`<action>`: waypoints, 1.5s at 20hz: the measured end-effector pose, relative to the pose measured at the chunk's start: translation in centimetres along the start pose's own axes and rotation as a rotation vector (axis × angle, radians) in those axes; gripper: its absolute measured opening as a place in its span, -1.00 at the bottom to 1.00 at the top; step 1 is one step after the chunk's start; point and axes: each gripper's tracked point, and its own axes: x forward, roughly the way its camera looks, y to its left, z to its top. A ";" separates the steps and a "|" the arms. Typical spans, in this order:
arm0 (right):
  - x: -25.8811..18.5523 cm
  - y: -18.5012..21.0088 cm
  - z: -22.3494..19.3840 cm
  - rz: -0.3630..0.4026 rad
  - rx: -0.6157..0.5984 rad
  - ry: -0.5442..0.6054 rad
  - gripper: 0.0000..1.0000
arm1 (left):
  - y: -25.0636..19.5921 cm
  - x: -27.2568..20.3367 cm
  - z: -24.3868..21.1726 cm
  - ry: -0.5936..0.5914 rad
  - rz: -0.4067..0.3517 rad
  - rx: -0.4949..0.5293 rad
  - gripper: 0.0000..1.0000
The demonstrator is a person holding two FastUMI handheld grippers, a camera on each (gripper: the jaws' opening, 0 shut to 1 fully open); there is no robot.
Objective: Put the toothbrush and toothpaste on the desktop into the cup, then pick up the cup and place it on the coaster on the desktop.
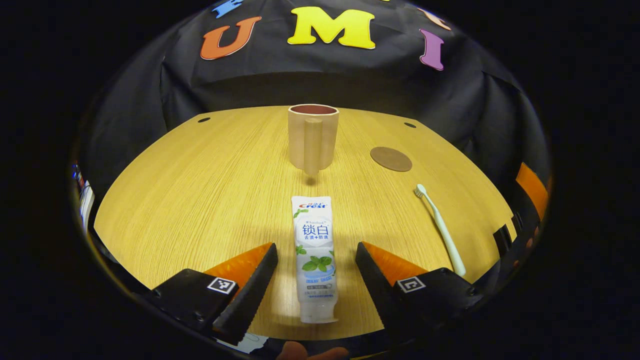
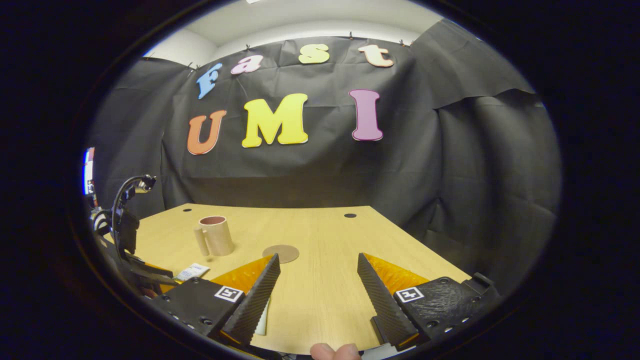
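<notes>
A white toothpaste tube (image 1: 314, 255) lies flat on the wooden desktop (image 1: 200, 200), cap toward me, between the fingers of my open left gripper (image 1: 316, 252), which touch nothing. Beyond it stands a beige cup (image 1: 312, 137) with its handle facing me. A round brown coaster (image 1: 391, 159) lies to its right, and a pale toothbrush (image 1: 441, 229) lies nearer on the right. In the right gripper view, my right gripper (image 2: 318, 264) is open above the desktop, with the cup (image 2: 216, 235), coaster (image 2: 281, 253) and an end of the toothpaste (image 2: 192, 271) to the left. The left gripper (image 2: 132, 250) shows at the far left.
Black cloth walls close the booth behind and to the sides of the desktop. Small dark holes (image 1: 204, 120) mark the desktop's far corners. A fingertip (image 2: 334, 351) shows at the bottom of the right gripper view.
</notes>
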 end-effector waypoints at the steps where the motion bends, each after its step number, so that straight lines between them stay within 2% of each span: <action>1: 0.1 0.2 -0.2 0.004 -0.001 0.006 0.89 | 0.1 0.0 0.0 0.008 0.006 0.011 0.99; 3: 0.2 0.6 -0.7 0.009 -0.015 0.014 0.89 | 0.6 0.2 -0.4 0.021 0.035 0.033 0.86; 4: 0.2 0.8 -0.8 0.009 -0.024 0.014 0.87 | 0.6 0.2 -0.2 0.017 0.036 0.040 0.67; 5: 0.2 0.9 -0.7 0.010 -0.033 0.013 0.86 | 0.7 0.1 -0.2 0.022 0.043 0.031 0.63; 6: 0.1 1.1 -0.9 0.010 -0.039 0.012 0.89 | 0.7 0.0 -0.2 0.026 0.046 0.027 0.33; 7: 0.1 1.3 -0.8 0.012 -0.043 0.013 0.89 | 0.9 -0.1 -0.3 0.029 0.053 0.020 0.36; 8: 0.1 1.6 -1.0 0.016 -0.047 0.017 0.93 | 1.0 0.1 -0.3 0.034 0.056 0.014 0.11; 9: 0.1 1.8 -1.1 0.022 -0.051 0.024 0.89 | 0.9 0.0 -0.3 0.039 0.057 0.018 -0.04; 14: 0.4 3.0 -2.0 0.045 -0.056 0.058 0.89 | 0.8 -0.7 0.3 0.014 0.059 0.012 -0.16; 17: 1.2 4.7 -3.6 0.081 -0.035 0.138 0.89 | 1.8 -2.8 3.5 -0.091 0.072 0.008 -0.17; 18: 1.6 5.5 -4.1 0.091 -0.028 0.166 0.93 | 1.9 -3.2 4.2 -0.114 0.072 0.000 -0.16; 25: 5.5 8.5 -8.8 0.133 -0.048 0.373 0.89 | 2.6 -5.6 7.9 -0.243 0.069 -0.006 -0.17; 28: 7.3 9.1 -10.0 0.124 -0.064 0.422 0.90 | 3.0 -6.8 9.0 -0.291 0.082 0.006 -0.17; 30: 8.4 9.0 -10.7 0.101 -0.075 0.449 0.80 | 3.1 -7.0 9.4 -0.311 0.080 0.011 -0.16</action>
